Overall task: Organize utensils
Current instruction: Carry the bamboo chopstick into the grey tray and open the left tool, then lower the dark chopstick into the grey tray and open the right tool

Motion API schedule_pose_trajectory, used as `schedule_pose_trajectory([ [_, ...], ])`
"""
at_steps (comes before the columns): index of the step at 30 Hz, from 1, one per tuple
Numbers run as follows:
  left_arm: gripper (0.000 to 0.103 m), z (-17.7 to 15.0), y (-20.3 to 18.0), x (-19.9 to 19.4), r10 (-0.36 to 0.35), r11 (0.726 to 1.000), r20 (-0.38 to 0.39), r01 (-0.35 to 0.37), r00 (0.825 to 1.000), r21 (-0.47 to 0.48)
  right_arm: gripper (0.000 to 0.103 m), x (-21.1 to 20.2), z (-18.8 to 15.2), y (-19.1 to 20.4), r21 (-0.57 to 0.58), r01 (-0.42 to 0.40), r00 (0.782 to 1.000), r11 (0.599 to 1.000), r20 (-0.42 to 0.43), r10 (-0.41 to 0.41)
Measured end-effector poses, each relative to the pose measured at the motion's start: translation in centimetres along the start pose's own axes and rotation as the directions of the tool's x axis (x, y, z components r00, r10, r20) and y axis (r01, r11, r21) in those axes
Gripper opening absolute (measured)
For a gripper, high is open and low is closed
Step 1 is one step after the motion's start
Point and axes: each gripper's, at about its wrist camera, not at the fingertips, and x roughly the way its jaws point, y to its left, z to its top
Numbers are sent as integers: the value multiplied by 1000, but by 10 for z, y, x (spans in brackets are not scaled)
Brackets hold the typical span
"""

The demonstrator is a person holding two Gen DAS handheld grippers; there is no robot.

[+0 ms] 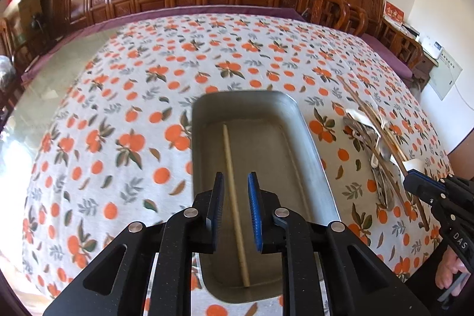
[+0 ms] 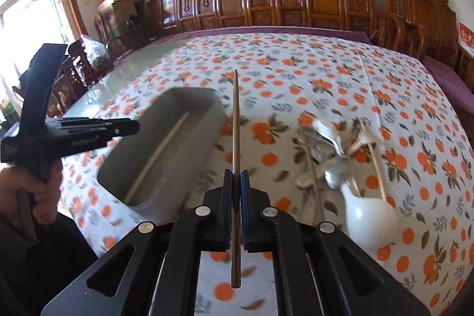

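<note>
We hold our left gripper over the metal tray on the bench, jaws slightly apart around nothing, a pale chopstick lying loose in the tray below. Our right gripper has its jaws clamped on a dark chopstick, beside the utensil pile.
</note>
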Motion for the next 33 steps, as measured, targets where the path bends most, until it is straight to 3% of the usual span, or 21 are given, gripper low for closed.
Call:
schedule_pose_trajectory([
  [3,15,3,7,-8,9,1000,21,-9,1000,-6,6,6,12,14,12,-32,999,999,-5,32],
  [7,15,5,13,-20,6,1000,49,-6,999,-11,6,20,22,32,17,0,1000,1000,-19,1],
  [20,15,7,33,-31,-1,999,77,5,997,-49,6,76,27,75,45,-45,992,998,-118,50],
  [27,15,6,36,-29,3,998,74,2,997,-61,7,97,22,79,102,-28,986,994,-159,44],
  [33,15,6,35,-27,4,998,69,1,998,-64,8,100,19,80,131,-66,985,989,-151,86],
])
